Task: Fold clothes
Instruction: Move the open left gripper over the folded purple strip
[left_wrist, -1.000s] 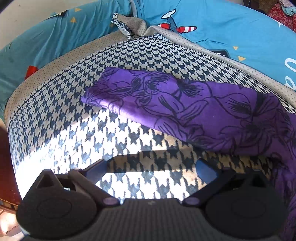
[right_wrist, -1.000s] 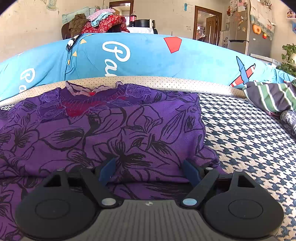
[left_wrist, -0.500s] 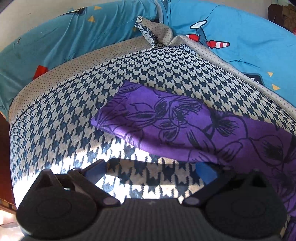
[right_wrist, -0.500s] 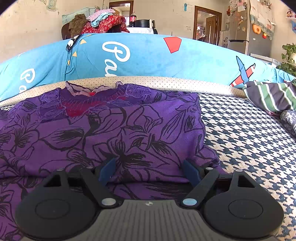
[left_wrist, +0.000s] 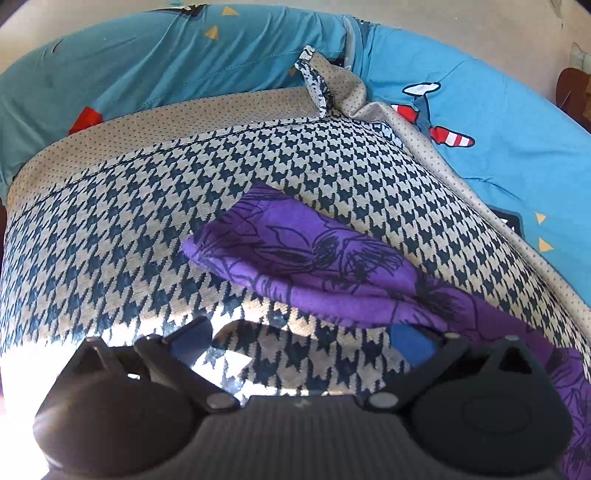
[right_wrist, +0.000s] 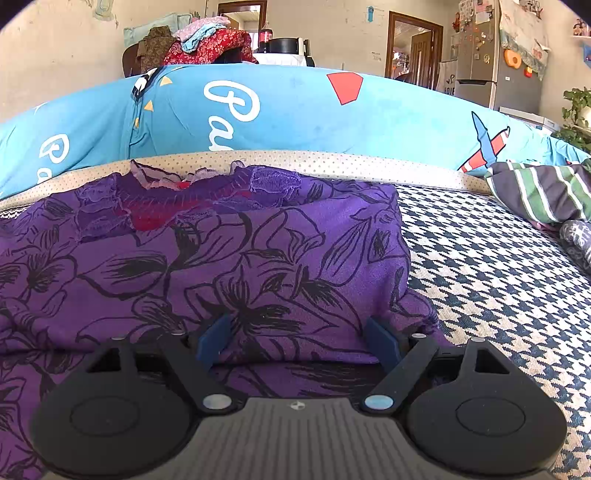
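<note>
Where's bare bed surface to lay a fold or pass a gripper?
Free: houndstooth cover left of the purple sleeve, up to the dotted border; also the strip between purple blouse and striped garment. Crowded: under the right gripper.

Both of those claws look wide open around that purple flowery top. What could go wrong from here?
The left gripper has only one finger under the purple top, so closing may catch the houndstooth cover instead. The right gripper faces stacked folds, so it might pinch just one layer.
</note>
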